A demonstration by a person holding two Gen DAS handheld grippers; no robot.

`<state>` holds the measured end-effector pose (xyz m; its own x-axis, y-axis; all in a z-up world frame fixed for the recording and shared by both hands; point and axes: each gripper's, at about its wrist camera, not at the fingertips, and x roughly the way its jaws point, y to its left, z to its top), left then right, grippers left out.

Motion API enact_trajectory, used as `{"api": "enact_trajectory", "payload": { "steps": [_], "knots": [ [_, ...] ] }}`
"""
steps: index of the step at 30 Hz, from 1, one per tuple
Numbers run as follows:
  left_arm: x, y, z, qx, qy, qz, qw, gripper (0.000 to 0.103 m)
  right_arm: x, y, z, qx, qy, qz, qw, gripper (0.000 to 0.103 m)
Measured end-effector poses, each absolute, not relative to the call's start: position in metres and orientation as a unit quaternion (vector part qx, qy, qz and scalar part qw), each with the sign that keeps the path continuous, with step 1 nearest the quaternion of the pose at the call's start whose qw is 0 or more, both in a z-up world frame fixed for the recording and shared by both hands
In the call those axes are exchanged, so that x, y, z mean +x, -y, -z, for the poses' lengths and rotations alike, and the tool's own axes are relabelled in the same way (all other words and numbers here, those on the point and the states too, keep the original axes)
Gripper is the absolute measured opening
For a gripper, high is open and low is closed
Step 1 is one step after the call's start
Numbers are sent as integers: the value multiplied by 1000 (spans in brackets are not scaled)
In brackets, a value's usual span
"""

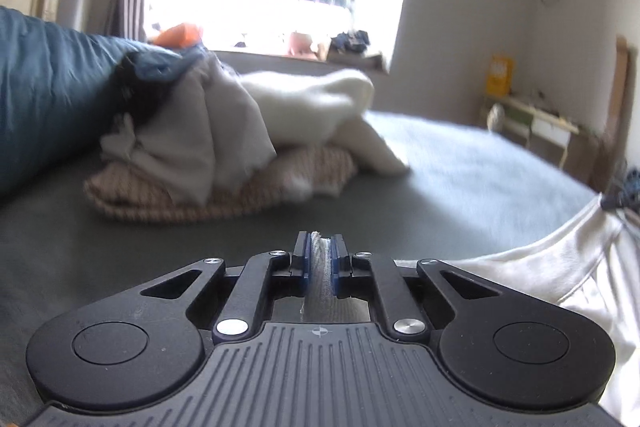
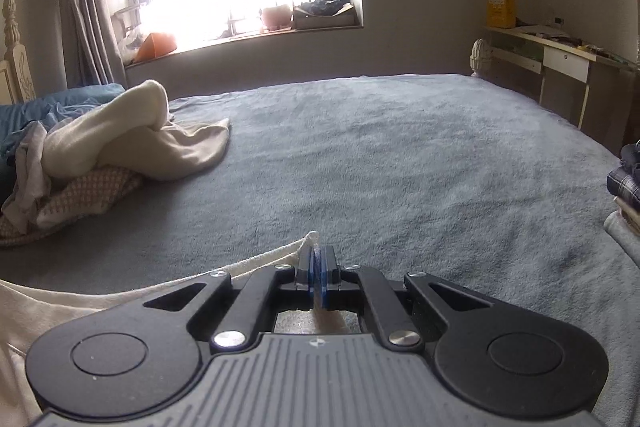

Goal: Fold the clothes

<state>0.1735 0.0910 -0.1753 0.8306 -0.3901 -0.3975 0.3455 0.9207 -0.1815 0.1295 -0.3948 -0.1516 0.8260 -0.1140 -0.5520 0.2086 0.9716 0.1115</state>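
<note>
My left gripper is shut on an edge of a white garment, which hangs away to the right over the grey bed. My right gripper is shut on another edge of the same white garment, which stretches off to the left. A pile of unfolded clothes lies ahead on the left: cream, grey and a checked piece under them. It also shows in the right wrist view.
A blue duvet lies at the far left. A stack of folded clothes sits at the bed's right edge. A desk stands by the right wall, and a window sill with several objects lies beyond the bed.
</note>
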Motion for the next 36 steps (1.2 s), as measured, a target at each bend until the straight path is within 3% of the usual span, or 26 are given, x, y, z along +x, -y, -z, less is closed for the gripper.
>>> {"api": "enact_trajectory", "payload": {
  "steps": [9, 13, 15, 24, 30, 36],
  "knots": [
    [209, -88, 227, -67, -316, 165, 932, 13, 161, 405, 214, 107, -370, 107, 917, 6],
    [206, -96, 222, -88, -306, 154, 935, 30, 154, 417, 215, 148, -366, 136, 909, 32],
    [200, -99, 214, -86, -292, 148, 941, 34, 148, 416, 202, 146, -344, 141, 917, 32],
    [162, -101, 189, -73, -272, 166, 945, 36, 163, 277, 164, -69, -351, -155, 921, 33],
    [132, -109, 196, -83, -336, 213, 914, 37, 191, 184, 189, -205, -387, -273, 857, 33],
    [103, -120, 210, -82, -374, 239, 892, 38, 219, 155, 205, -266, -416, -307, 813, 34]
  ]
}}
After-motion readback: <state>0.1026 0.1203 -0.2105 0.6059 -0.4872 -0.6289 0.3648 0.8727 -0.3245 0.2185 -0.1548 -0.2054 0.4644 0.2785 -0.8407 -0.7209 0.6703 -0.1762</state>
